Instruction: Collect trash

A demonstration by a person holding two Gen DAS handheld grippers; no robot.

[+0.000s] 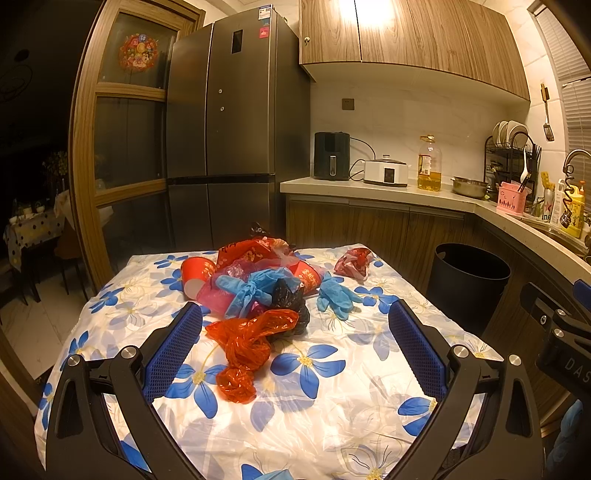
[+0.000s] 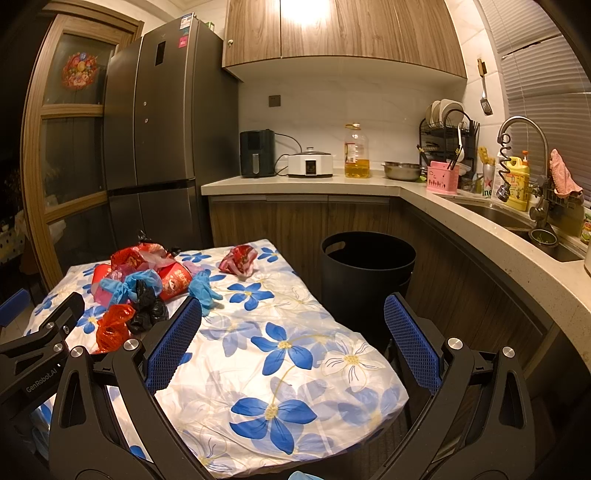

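Place: you're in a home kitchen.
Evidence: refrigerator (image 2: 155, 122), sink faucet (image 2: 526, 147), dish rack (image 2: 448, 136), cooking-oil bottle (image 2: 356, 153), wood cabinets (image 2: 343, 31).

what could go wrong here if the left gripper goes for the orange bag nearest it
The orange bag lies against the black bag, so the open left gripper may drag both. The thin film may slip from the fingers. The black bin stands off the table's right side, so a loose grip could drop it short.

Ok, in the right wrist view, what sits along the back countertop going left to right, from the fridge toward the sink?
Black air fryer → white cooker → oil bottle → steel bowl → pink utensil holder → yellow detergent bottle → faucet.
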